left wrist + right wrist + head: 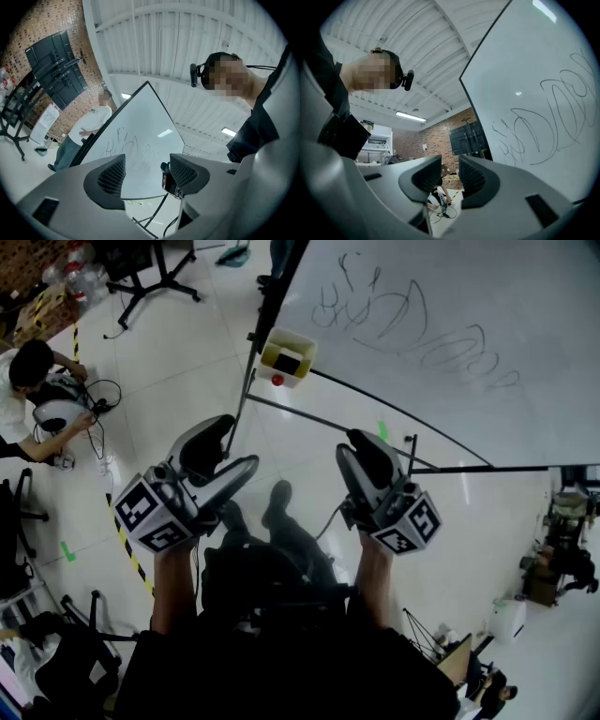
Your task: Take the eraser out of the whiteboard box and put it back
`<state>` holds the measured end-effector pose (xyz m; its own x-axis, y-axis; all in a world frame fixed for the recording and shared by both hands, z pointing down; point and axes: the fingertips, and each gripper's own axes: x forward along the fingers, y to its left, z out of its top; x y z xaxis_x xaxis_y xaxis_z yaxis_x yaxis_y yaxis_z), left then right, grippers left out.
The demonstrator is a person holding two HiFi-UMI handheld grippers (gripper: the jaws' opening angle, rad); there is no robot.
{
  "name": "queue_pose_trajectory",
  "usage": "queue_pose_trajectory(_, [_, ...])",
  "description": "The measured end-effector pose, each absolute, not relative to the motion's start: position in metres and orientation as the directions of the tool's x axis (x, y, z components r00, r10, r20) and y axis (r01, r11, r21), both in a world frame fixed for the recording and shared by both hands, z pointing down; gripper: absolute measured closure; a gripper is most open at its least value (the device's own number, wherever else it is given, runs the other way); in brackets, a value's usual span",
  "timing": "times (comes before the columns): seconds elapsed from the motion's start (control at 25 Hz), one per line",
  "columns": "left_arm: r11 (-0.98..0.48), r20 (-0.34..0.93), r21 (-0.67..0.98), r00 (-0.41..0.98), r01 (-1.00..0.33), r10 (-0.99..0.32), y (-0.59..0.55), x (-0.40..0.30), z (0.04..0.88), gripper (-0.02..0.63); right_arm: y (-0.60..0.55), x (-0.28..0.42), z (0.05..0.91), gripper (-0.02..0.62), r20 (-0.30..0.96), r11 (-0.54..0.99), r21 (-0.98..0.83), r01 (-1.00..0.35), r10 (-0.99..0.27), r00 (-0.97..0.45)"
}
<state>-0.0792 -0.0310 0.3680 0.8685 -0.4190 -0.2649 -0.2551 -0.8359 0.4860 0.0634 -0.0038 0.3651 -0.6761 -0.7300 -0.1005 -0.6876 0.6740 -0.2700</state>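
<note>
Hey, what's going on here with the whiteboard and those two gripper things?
A person stands at a scribbled-on whiteboard with a gripper in each hand. The left gripper and the right gripper are both empty, with their fingers apart, and are held short of the small box on the board's edge. What looks like the black eraser sits in that box, untouched.

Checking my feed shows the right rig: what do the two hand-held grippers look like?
Both the left hand-held gripper and right hand-held gripper have smooth grey shells with black tops. Each carries a rear cube with black-and-white square markers. Their jaws bear black ribbed pads. A thin dark cable hangs by the right one. Forearms are unsleeved.
</note>
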Motion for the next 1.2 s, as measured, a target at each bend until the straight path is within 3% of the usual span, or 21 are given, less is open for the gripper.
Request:
queue_pose_trajectory(0.64, [-0.782, -0.150, 0.457, 0.830, -0.424, -0.538, -0.084, 0.000, 0.360, 0.313, -0.094, 0.143, 0.391, 0.469, -0.048, 0.764, -0.219, -0.606, -0.629, -0.776])
queue_pose_trajectory(0.72, [-0.767, -0.133, 0.458, 0.819, -0.449, -0.559, -0.087, 0.007, 0.362, 0.314, -0.102, 0.148, 0.397, 0.437, -0.035, 0.774, -0.223, -0.593, -0.614, -0.788])
queue_pose_trajectory(1.2, [-0.714, -0.056, 0.460, 0.785, -0.528, -0.617, -0.089, 0.033, 0.372, 0.313, -0.122, 0.158, 0.434, 0.436, 0.036, 0.798, -0.227, -0.558, -0.565, -0.824])
